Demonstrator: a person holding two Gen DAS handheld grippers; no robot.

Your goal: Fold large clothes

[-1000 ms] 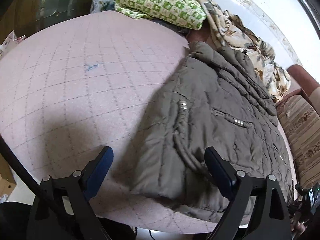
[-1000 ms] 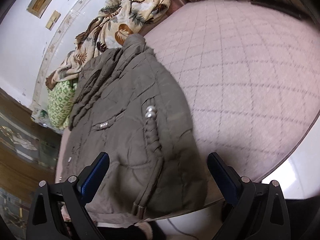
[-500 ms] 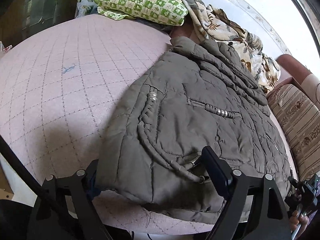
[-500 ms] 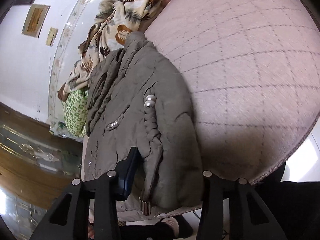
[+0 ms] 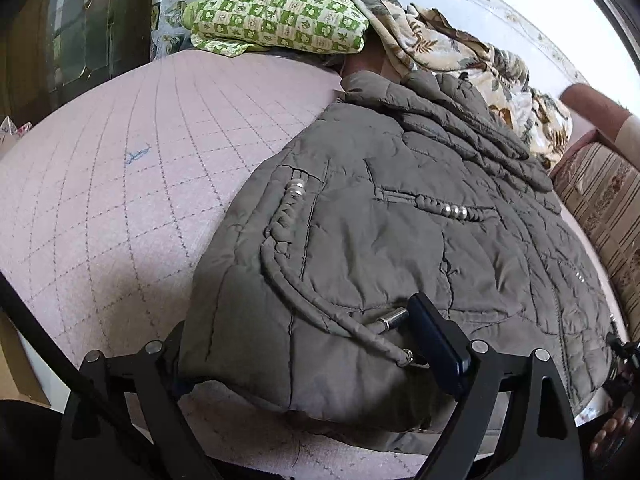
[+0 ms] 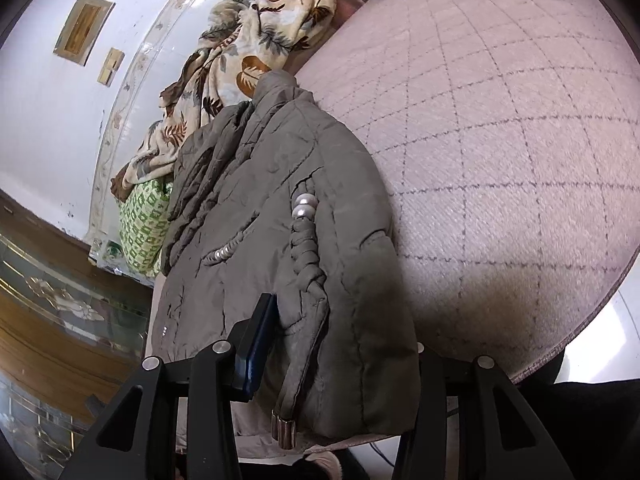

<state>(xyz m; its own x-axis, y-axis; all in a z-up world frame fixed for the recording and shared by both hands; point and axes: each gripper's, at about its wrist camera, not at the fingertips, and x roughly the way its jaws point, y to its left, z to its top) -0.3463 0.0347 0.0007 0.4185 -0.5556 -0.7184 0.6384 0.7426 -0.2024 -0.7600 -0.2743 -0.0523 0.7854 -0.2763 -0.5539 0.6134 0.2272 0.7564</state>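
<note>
My right claw (image 6: 336, 364) pinches the jacket (image 6: 280, 216) hem at the bed's (image 6: 500, 160) near edge; my left claw (image 5: 304, 348) straddles it, jaws opening. The jacket runs lengthwise away from me.

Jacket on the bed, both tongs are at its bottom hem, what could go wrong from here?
The left tongs, jaws opening around the jacket corner, sit beside the drawstring tip; closing may pinch cord rather than fabric. The right tongs clamp thick padding, which may slip when lifted. The hem lies at the bed edge, so the jacket could slide off.
</note>
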